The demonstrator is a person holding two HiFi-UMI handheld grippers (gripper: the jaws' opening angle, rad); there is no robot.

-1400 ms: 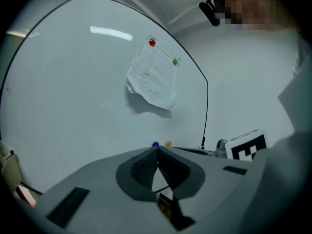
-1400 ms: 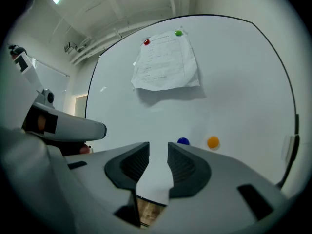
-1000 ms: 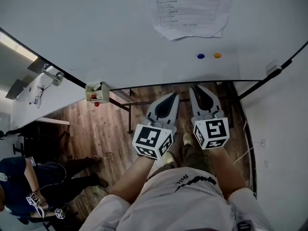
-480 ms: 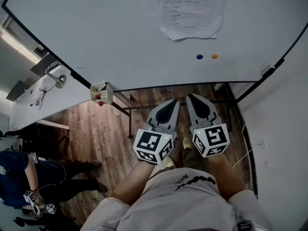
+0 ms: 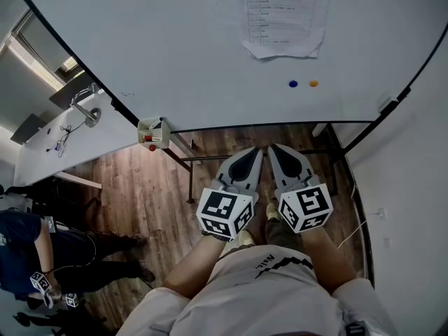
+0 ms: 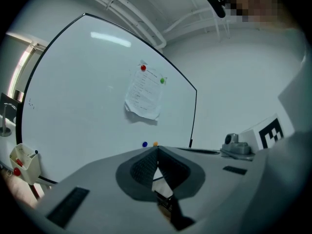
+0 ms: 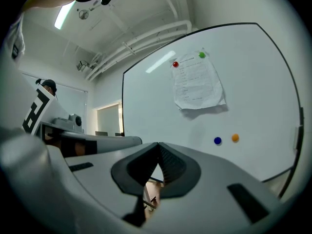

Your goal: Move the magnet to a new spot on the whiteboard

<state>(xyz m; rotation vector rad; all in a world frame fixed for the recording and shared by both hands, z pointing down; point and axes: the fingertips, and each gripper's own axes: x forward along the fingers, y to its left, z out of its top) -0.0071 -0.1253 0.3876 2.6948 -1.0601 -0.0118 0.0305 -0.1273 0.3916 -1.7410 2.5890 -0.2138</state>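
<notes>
The whiteboard (image 5: 182,47) fills the top of the head view. On it, low and to the right, sit a blue magnet (image 5: 292,84) and an orange magnet (image 5: 313,84), below a pinned paper sheet (image 5: 283,16). A red magnet (image 7: 175,64) and a green magnet (image 7: 202,55) hold the sheet's top corners. My left gripper (image 5: 256,150) and right gripper (image 5: 273,148) hang side by side below the board's lower edge, well short of the magnets. The left gripper (image 6: 157,148) is shut and empty. The right gripper (image 7: 158,144) is closing its last bit, tips together, nothing between them.
A small marker box (image 5: 154,133) hangs at the board's lower left corner. The board's stand legs (image 5: 189,161) rest on the wooden floor. A white desk (image 5: 77,138) lies to the left, where another person (image 5: 28,257) stands. A white wall (image 5: 406,187) runs along the right.
The right gripper's jaws have narrowed until they meet. The head view has swung, bringing more of the board's left edge into sight. Both grippers stay low, in front of my body.
</notes>
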